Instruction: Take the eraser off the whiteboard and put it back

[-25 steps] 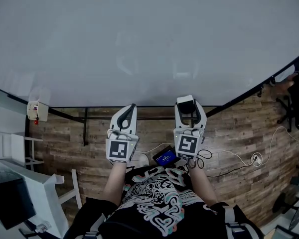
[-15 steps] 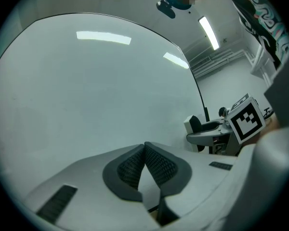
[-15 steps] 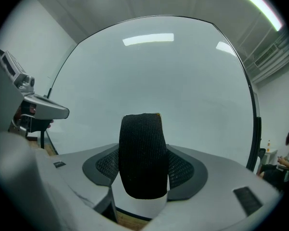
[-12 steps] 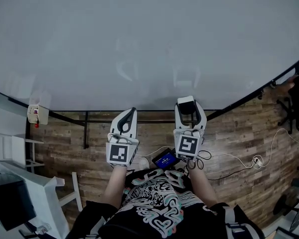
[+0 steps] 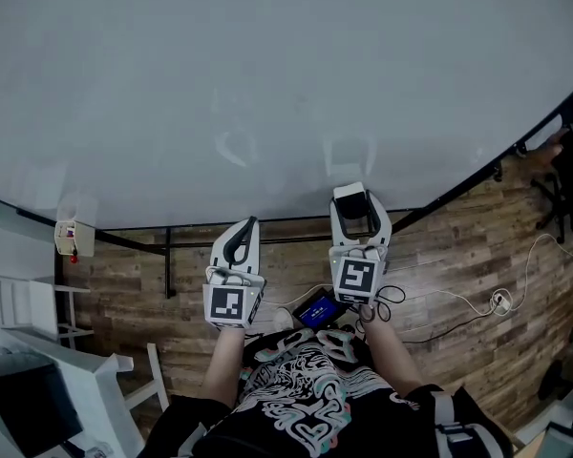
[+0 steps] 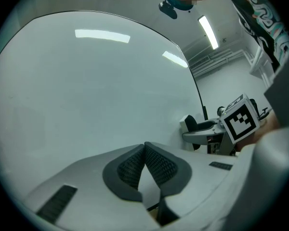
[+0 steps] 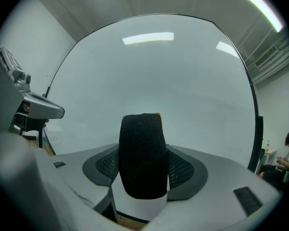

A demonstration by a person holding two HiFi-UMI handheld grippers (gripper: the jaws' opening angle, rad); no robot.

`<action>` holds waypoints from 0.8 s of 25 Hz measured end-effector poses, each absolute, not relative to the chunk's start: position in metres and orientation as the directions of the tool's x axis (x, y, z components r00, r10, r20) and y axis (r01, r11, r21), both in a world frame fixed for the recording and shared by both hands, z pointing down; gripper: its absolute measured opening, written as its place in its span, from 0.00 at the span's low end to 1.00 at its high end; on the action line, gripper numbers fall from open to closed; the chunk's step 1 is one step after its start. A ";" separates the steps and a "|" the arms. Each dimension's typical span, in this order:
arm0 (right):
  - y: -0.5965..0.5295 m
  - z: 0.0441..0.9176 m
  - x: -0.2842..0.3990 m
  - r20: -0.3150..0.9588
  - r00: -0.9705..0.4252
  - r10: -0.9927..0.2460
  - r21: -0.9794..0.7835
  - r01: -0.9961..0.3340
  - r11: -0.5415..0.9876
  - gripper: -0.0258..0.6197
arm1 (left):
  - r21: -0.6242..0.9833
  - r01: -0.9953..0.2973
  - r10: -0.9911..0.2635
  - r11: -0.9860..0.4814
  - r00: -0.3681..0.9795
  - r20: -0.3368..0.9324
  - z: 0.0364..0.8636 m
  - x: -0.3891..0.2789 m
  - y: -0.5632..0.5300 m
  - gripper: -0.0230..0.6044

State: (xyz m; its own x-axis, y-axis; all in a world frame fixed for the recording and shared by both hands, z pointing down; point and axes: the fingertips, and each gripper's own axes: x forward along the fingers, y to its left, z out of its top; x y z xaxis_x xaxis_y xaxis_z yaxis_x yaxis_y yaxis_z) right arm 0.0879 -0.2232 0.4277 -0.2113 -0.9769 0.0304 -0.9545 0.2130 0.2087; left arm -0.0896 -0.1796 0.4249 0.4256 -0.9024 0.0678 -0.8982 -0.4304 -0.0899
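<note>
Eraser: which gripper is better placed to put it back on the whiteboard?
Right. The right gripper grips the eraser between its fingers, facing the whiteboard close ahead. The left gripper is shut and empty.

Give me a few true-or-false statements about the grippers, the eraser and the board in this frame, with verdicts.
1. The right gripper is shut on the eraser. True.
2. The left gripper holds a marker. False: its jaws are together with nothing between them.
3. The eraser lies on the wooden floor. False: it sits between the right gripper's jaws.
4. Both grippers point toward the whiteboard. True.
5. The whiteboard is covered in writing. False: it looks blank apart from light reflections.
</note>
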 end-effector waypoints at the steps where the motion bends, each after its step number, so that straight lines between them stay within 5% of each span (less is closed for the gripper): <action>1: -0.223 0.428 0.088 0.028 -0.211 -0.977 0.207 -0.955 0.212 0.47 | -0.091 -0.898 -0.903 -0.430 0.425 0.068 0.424 -0.090 -0.180 0.07; 20: -0.231 0.431 0.089 0.039 -0.196 -0.980 0.160 -0.967 0.199 0.47 | -0.084 -0.908 -0.911 -0.410 0.405 0.078 0.425 -0.097 -0.185 0.07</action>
